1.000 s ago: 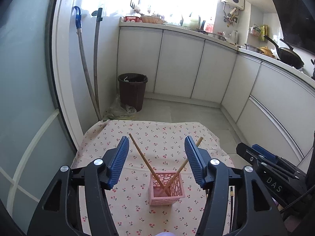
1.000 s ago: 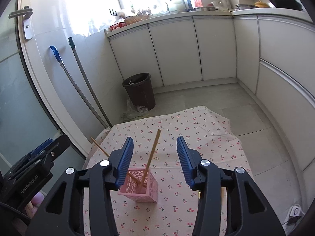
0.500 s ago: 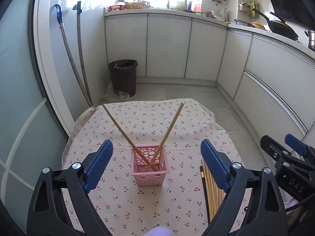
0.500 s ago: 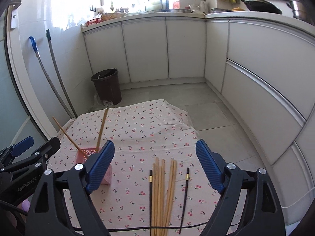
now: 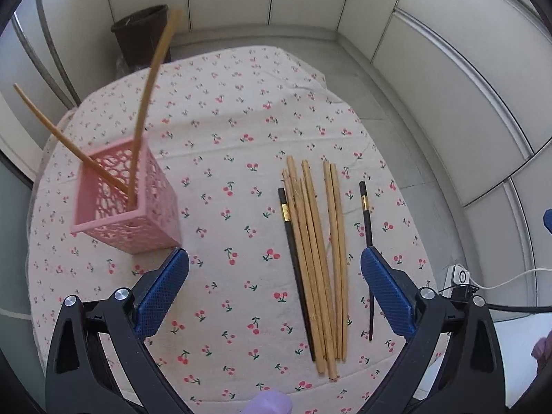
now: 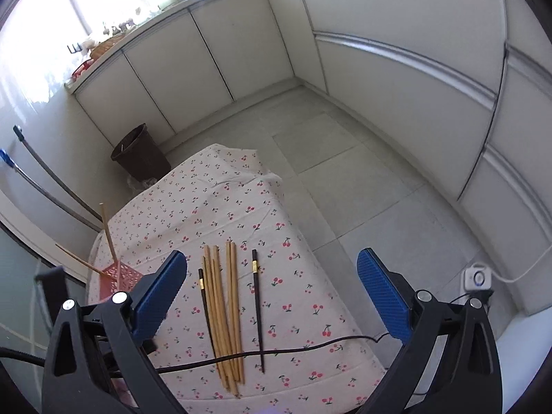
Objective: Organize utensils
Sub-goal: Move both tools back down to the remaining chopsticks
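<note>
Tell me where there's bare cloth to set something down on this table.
Free: the strip between the pink lattice basket and the loose wooden and black chopsticks, plus the cherry-print tablecloth's far end. Crowded: the chopstick row on the right.

pink lattice basket, tan chopsticks, two black gold-banded chopsticks, white cherry-print tablecloth.

I see bare cloth between the pink basket and the chopstick bundle; a black cable crosses the bundle's near ends
</note>
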Action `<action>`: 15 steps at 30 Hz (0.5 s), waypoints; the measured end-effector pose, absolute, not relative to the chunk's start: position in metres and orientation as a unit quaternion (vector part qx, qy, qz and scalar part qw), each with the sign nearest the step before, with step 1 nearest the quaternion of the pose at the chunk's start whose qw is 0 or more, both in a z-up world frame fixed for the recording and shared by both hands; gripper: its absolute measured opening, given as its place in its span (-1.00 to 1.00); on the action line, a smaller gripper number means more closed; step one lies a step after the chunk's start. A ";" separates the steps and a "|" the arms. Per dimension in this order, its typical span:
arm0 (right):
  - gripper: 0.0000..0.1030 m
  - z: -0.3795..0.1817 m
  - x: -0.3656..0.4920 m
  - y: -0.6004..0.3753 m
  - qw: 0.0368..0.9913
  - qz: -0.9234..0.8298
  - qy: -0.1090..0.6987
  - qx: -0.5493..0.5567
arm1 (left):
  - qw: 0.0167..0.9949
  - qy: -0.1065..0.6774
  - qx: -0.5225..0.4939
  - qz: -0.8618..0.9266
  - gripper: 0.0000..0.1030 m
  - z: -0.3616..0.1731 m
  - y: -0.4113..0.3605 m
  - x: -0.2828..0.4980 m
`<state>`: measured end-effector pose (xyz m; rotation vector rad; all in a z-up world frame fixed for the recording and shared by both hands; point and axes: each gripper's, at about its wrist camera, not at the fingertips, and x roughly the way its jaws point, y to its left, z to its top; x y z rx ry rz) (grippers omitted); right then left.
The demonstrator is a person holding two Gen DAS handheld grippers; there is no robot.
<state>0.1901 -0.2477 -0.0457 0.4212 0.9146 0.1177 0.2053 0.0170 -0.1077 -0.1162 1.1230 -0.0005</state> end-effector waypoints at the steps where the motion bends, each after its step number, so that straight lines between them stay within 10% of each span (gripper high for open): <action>1: 0.87 -0.051 0.194 -0.250 0.866 0.059 0.450 0.209 | 0.839 0.541 -0.056 0.005 0.86 -0.115 0.015 0.212; 10: 0.87 -0.077 0.207 -0.243 0.837 0.076 0.497 0.217 | 0.804 0.592 -0.054 0.027 0.83 -0.152 0.018 0.263; 15: 0.87 -0.079 0.210 -0.240 0.838 0.080 0.497 0.209 | 0.792 0.608 -0.035 0.039 0.45 -0.170 0.018 0.276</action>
